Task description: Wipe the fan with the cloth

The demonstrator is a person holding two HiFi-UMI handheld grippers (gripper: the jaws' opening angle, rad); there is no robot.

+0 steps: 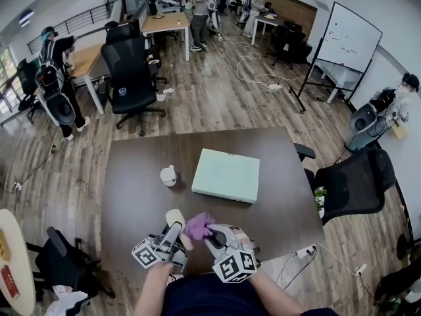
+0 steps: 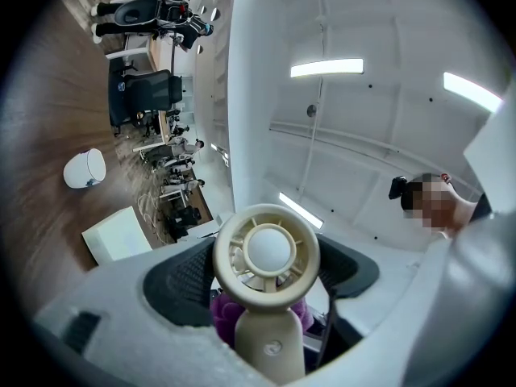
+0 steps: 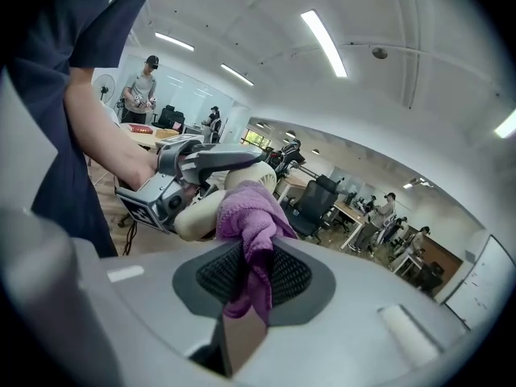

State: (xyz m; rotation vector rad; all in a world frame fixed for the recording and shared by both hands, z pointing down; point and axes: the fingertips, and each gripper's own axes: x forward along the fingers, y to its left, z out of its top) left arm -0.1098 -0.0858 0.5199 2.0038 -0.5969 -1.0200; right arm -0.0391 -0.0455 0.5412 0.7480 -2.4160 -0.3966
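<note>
Left tool (image 2: 262, 317) grips the fan (image 2: 266, 252) by its handle; right tool (image 3: 246, 276) pinches a cloth (image 3: 246, 212) (seemingly touching the fan) above the surface (image 1: 131, 176).

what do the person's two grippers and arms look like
The left gripper and right gripper each have two broad pale grey jaws faced with black ribbed pads. Each carries a white cube printed with black square markers. The person wears a dark navy short-sleeved shirt, so the forearms are uncovered.
</note>
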